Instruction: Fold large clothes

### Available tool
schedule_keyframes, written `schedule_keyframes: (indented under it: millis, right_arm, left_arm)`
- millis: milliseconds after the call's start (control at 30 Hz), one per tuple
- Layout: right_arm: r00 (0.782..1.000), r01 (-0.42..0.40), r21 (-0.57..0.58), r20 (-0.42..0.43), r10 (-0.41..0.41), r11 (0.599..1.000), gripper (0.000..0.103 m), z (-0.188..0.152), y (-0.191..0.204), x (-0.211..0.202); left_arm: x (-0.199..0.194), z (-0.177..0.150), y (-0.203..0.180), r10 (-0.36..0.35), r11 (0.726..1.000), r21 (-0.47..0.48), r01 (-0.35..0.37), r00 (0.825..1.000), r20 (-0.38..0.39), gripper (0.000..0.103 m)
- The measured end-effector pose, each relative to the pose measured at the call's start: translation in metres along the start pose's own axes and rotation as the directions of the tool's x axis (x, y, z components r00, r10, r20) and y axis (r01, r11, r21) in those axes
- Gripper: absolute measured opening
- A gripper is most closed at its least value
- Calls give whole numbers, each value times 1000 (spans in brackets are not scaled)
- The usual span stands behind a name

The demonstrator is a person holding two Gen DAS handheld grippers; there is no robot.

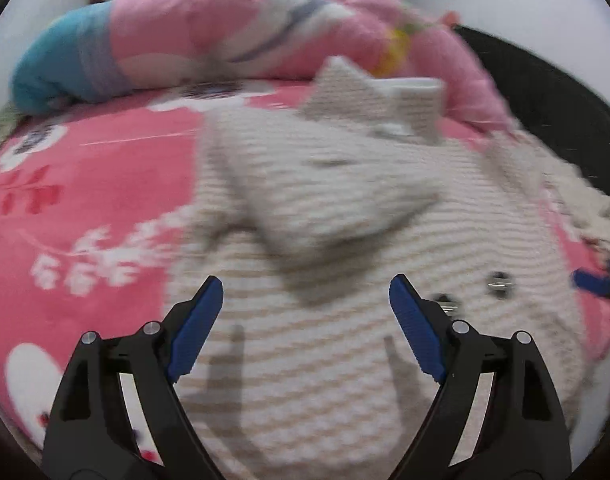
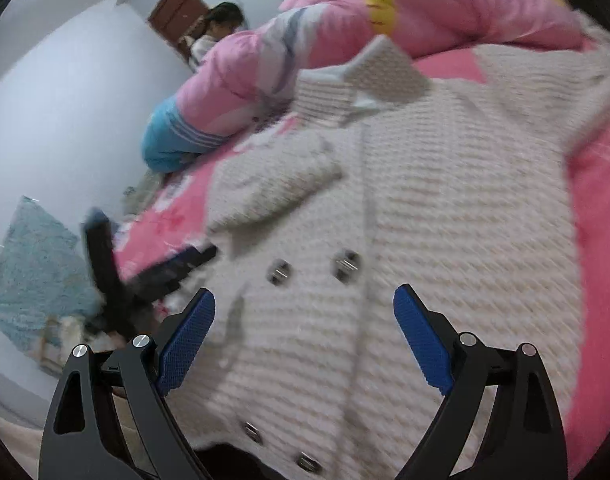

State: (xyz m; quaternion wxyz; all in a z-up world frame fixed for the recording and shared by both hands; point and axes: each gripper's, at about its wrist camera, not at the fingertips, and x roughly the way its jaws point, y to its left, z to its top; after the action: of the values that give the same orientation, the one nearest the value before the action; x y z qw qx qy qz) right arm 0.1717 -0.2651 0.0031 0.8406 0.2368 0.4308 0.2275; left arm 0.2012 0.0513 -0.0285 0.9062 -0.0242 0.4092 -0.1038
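Observation:
A cream knitted coat (image 1: pixel 345 320) with dark buttons (image 2: pixel 279 271) lies spread face-up on a pink flowered bed cover (image 1: pixel 85 200). One sleeve (image 1: pixel 325 204) is folded across its chest. Its collar (image 1: pixel 369 100) points to the far side. My left gripper (image 1: pixel 305 300) is open and empty, hovering just above the coat's lower body. My right gripper (image 2: pixel 303 308) is open and empty above the coat's button front (image 2: pixel 445 200). The left gripper also shows in the right wrist view (image 2: pixel 153 276), over the coat's left edge. The frames are motion-blurred.
A rolled pink and blue quilt (image 1: pixel 225 32) lies along the far side of the bed, also in the right wrist view (image 2: pixel 305 48). A person (image 2: pixel 217 28) sits beyond it by a brown door. A teal cloth (image 2: pixel 33 264) lies on the floor beside the bed.

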Motion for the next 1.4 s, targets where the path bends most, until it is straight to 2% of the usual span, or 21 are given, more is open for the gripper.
schedule_keyframes:
  millis: [100, 167, 200, 267, 333, 400, 433, 500, 567, 600, 700, 767, 800, 900, 967, 1033, 1100, 1200, 1233, 1333, 1400]
  right_arm:
    - [995, -88, 73, -34, 90, 993, 88, 30, 0, 31]
    - [990, -122, 149, -47, 130, 981, 88, 53, -6, 58]
    - [989, -128, 180, -52, 140, 975, 83, 61, -11, 70]
    - [989, -108, 254, -69, 130, 961, 76, 77, -22, 95]
    - [990, -51, 319, -106, 89, 946, 68, 87, -37, 124]
    - [989, 16, 342, -143, 35, 939, 53, 90, -47, 144]
    - [989, 39, 349, -150, 14, 936, 48, 90, -51, 153]
    - [990, 65, 321, -139, -21, 945, 30, 93, -48, 156]
    - [993, 64, 293, -118, -30, 954, 19, 98, -42, 155]
    - [995, 53, 285, -98, -26, 957, 17, 102, -38, 151]
    - [999, 37, 228, -1, -37, 973, 16, 118, -19, 123]
    - [994, 56, 166, 87, -71, 985, 15, 127, -2, 88]
    - [988, 72, 140, 129, -91, 987, 15, 132, 5, 71]
    - [951, 142, 98, 262, -163, 985, 15, 141, 13, 11]
    - [927, 190, 97, 308, -212, 977, 15, 144, 9, -14]
    - [919, 212, 136, 308, -245, 968, 15, 143, -10, -30]
    - [925, 223, 194, 268, -271, 955, 15, 134, -37, -34]
    - [921, 291, 250, 189, -341, 924, 15, 113, -75, -14]
    - [922, 317, 269, 139, -362, 909, 15, 106, -91, -3]
    - [933, 314, 343, 62, -355, 885, 16, 89, -122, 10]
    - [936, 299, 360, 72, -345, 884, 26, 83, -126, 11]
  left_arm:
    - [14, 3, 20, 77, 996, -51, -79, 997, -31, 82]
    - [22, 5, 32, 76, 992, -95, -80, 996, -48, 82]
    - [26, 5, 38, 80, 989, -119, -87, 995, -58, 82]
    - [35, 5, 43, 85, 985, -143, -94, 994, -72, 82]
    - [43, 3, 49, 80, 981, -172, -94, 993, -85, 82]
    - [47, 1, 52, 68, 977, -194, -82, 994, -81, 82]
    - [46, 1, 52, 66, 977, -197, -79, 995, -74, 82]
    - [46, -1, 53, 63, 978, -197, -75, 996, -65, 82]
    - [46, -3, 53, 60, 977, -199, -70, 996, -59, 82]
    - [46, -3, 54, 55, 977, -203, -66, 997, -55, 82]
    - [48, -2, 54, 45, 976, -212, -55, 997, -55, 82]
    - [47, -3, 56, 39, 975, -215, -50, 998, -54, 82]
    - [47, -3, 56, 38, 975, -216, -49, 998, -53, 82]
    - [47, -3, 57, 37, 975, -215, -48, 998, -54, 82]
    - [47, -2, 59, 34, 975, -216, -45, 998, -54, 82]
    - [47, -2, 60, 34, 975, -219, -45, 998, -54, 82]
    - [47, -2, 60, 35, 975, -218, -46, 998, -54, 82]
    - [47, -2, 59, 35, 975, -216, -46, 998, -55, 82]
    - [47, -2, 60, 35, 975, -215, -46, 998, -56, 82]
    - [47, -2, 59, 34, 975, -219, -45, 998, -54, 82]
    - [46, -3, 60, 32, 974, -221, -42, 998, -52, 82]
